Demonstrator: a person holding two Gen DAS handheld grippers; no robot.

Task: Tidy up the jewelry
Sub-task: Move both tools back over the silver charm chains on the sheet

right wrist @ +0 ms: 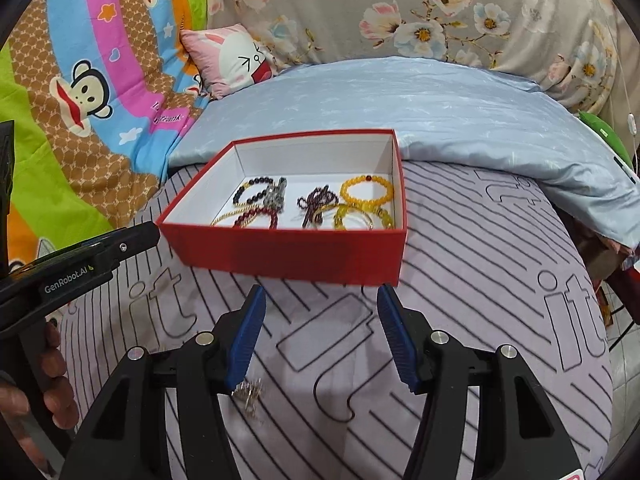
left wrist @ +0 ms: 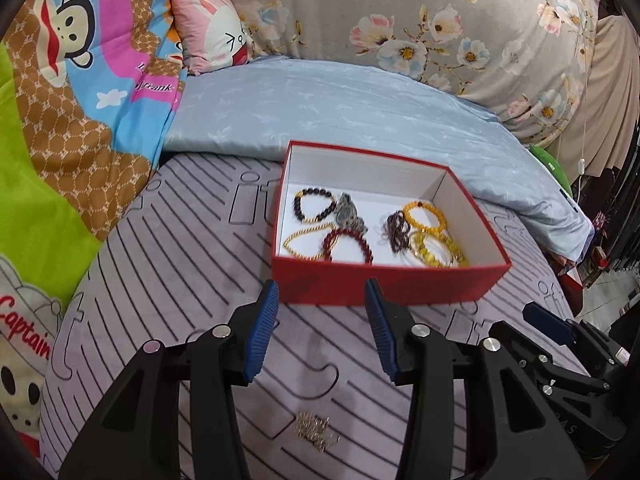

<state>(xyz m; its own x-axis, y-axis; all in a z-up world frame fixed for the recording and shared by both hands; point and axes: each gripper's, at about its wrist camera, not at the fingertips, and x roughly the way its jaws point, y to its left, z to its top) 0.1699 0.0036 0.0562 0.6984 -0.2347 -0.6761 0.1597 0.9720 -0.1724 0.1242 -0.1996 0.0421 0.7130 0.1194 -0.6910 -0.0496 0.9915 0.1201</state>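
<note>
A red box (left wrist: 384, 280) with a white inside stands on the striped bed cover; it also shows in the right wrist view (right wrist: 288, 256). Inside lie several bracelets: a dark bead one (left wrist: 314, 210), a red bead one (left wrist: 348, 244), a gold chain (left wrist: 302, 240), yellow bead ones (left wrist: 426, 216) and a dark tangled one (left wrist: 396, 226). A small silver chain piece (left wrist: 316, 428) lies loose on the cover in front of the box, seen also in the right wrist view (right wrist: 250, 394). My left gripper (left wrist: 322, 324) is open and empty above it. My right gripper (right wrist: 320, 332) is open and empty, just right of the chain piece.
A folded light blue quilt (left wrist: 340, 112) lies behind the box. A pink rabbit pillow (left wrist: 212, 32), a cartoon monkey blanket (left wrist: 72, 80) and a floral duvet (left wrist: 440, 20) are beyond. The bed edge drops off at the right (right wrist: 608, 320).
</note>
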